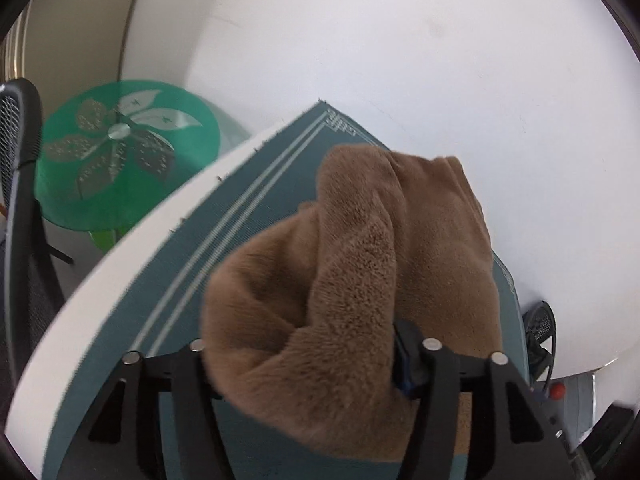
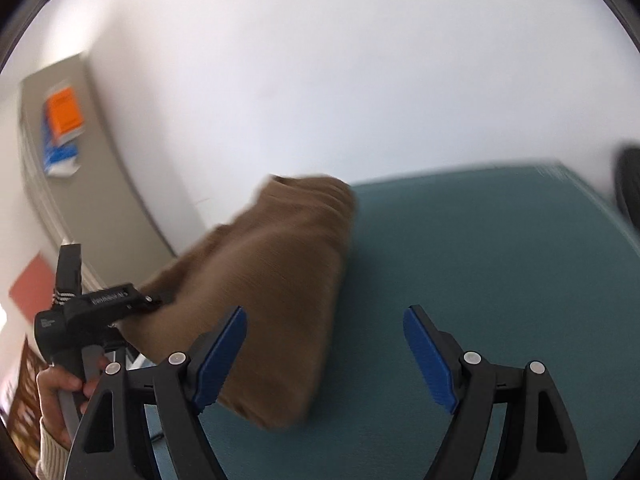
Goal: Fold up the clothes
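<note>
- Garment (image 1: 360, 280): brown, plush, bunched into thick folds. It is lifted at the near end, while the far end appears to rest on the mat (image 1: 240, 216). In the right wrist view it (image 2: 272, 288) hangs in a sagging roll from the left tool down toward the mat, and is blurred.
- Left hand-held gripper (image 1: 304, 364): clamped on the garment. The fabric fills the gap between the fingers and hides the left pad; part of the blue right pad (image 1: 404, 368) shows against the cloth. From the right wrist view its black body (image 2: 104, 304) is seen side-on, with the person's hand (image 2: 60, 392) around the handle and a cream knit cuff (image 2: 52, 452) below.
- Right hand-held gripper (image 2: 324, 356): fingers wide apart, both blue pads bare, nothing between them. It is poised over the mat, just beside the hanging garment, whose lower edge passes behind the left pad (image 2: 220, 356).
- Mat: teal, with pale border lines and a corner motif; it lies on the counter (image 1: 400, 40) with one edge along the counter's rim.
- Counter: white, plain surface.
- Stool (image 1: 120, 156): round, green top with a leaf pattern, on the floor beyond the counter edge.
- Chair (image 1: 20, 160): black mesh, at the left margin.
- Cabinet (image 2: 80, 168): beige, with orange and blue items on top; blurred.
</note>
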Demonstrator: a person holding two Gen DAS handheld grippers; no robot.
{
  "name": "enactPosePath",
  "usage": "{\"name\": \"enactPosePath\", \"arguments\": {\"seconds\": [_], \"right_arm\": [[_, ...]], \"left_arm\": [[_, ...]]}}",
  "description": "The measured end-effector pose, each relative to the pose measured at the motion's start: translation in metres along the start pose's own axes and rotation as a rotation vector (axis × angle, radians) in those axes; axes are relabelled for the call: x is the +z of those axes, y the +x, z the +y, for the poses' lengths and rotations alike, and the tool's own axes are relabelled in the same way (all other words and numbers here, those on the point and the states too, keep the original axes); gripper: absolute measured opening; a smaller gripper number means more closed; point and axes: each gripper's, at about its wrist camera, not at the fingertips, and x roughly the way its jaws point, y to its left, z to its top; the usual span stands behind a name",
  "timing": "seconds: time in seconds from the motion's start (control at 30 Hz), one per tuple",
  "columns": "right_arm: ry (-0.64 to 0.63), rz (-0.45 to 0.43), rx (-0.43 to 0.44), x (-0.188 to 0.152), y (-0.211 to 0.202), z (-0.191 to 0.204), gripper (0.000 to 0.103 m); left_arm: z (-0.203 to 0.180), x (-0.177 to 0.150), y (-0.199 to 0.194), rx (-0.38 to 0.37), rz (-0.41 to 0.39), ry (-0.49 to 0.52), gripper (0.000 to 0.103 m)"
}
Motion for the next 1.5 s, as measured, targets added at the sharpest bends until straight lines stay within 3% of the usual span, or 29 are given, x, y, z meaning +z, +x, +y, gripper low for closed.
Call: {"name": "enactPosePath", "arguments": {"seconds": [0.13, 0.3, 0.5, 0.6, 0.67, 0.77, 0.87, 1.07, 1.23, 1.33, 1.5], "right_arm": [[-0.148, 0.029, 0.037, 0.012, 0.042, 0.036, 0.082], [-0.205, 0.164, 0.025, -0.002, 0.103, 0.044, 0.084], [-0.183, 0.186, -0.009, -0.011, 0.116, 0.034, 0.089], [-0.195, 0.178, -0.017, -0.014, 0.118, 0.034, 0.089], [-0.186, 0.167, -0.013, -0.015, 0.121, 0.033, 0.089], [-0.168, 0.165, 0.015, -0.01, 0.135, 0.036, 0.091], [-0.086, 0.164, 0.094, 0.001, 0.123, 0.019, 0.093], [0.219, 0.143, 0.093, 0.021, 0.107, -0.06, 0.102], [0.446, 0.243, 0.172, 0.02, 0.131, -0.115, 0.102], [0.518, 0.304, 0.214, 0.018, 0.151, -0.127, 0.102], [0.498, 0.371, 0.307, 0.027, 0.176, -0.113, 0.102]], "left_arm": [[0.002, 0.002, -0.019, 0.049, -0.066, 0.035, 0.075], [-0.01, 0.008, -0.032, 0.069, -0.148, 0.117, 0.08], [-0.015, 0.013, 0.016, 0.144, -0.046, 0.182, 0.08], [-0.005, 0.018, 0.02, 0.12, -0.023, 0.159, 0.083], [0.002, 0.021, 0.022, 0.101, -0.011, 0.141, 0.094], [0.013, 0.026, 0.025, 0.071, 0.008, 0.115, 0.095], [0.023, 0.032, 0.027, 0.041, 0.027, 0.089, 0.095], [0.038, 0.056, 0.044, -0.046, 0.091, 0.05, 0.096], [0.048, 0.081, 0.067, -0.145, 0.174, 0.02, 0.096], [0.054, 0.091, 0.085, -0.198, 0.246, 0.014, 0.096], [0.063, 0.103, 0.115, -0.239, 0.37, 0.051, 0.101]]}}
